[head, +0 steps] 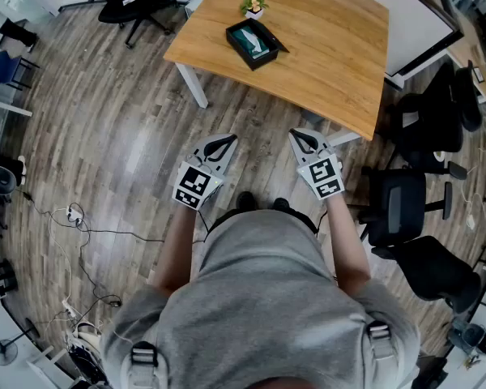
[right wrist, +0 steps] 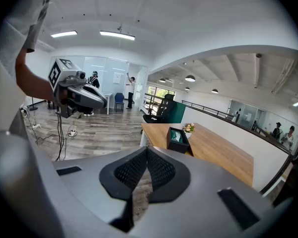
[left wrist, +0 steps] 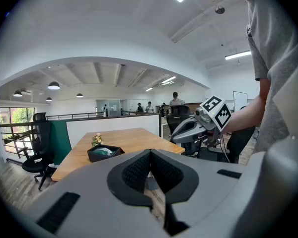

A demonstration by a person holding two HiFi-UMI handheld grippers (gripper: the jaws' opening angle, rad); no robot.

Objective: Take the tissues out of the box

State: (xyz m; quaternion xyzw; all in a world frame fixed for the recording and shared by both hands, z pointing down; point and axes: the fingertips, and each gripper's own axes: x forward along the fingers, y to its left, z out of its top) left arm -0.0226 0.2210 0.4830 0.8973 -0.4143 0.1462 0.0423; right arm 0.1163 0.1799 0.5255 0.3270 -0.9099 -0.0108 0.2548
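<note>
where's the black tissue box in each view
Head view: tissue box at upper middle, on the wooden table.
Left gripper view: tissue box left of centre, low.
Right gripper view: tissue box just right of centre.
Shared landmark: the small flower pot beside it in all three.

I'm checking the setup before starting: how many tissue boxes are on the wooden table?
1. The black tissue box sits toward the wooden table's far left, beside a small flower pot. No other shows in any view.
</note>
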